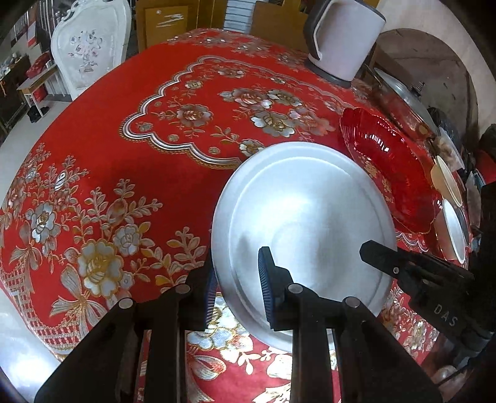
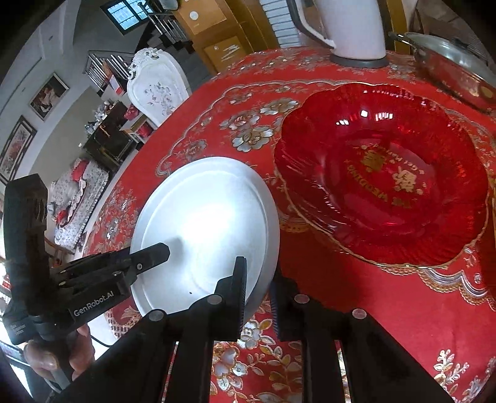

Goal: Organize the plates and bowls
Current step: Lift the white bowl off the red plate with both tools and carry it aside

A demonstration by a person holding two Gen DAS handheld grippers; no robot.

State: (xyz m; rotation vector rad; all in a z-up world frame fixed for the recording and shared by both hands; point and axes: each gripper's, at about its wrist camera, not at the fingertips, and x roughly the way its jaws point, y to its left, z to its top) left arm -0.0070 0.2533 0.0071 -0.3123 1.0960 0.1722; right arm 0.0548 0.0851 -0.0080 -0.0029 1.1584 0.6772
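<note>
Basically, a silver metal plate is seen on the red floral tablecloth, near the table's front edge, w/ both grippers at its near rim. The left gripper straddles the rim on the plate's left side: jaws apart, one blue pad over the plate's upper face, the other pad below or outside the edge. Whether the pads actually touch the metal can't be told. The right gripper is placed likewise on the plate's right side, jaws apart, rim between them; contact is prob. not made, but the view is poor there. The plate looks slightly tilted, though fisheye distortion may account for that. A red glass dish w/ gold lettering is set just right of the plate, rims close. A white kettle stands at the far side, w/ a metal pan beside it. Part of a hand is seen holding the left gripper's handle.
</note>
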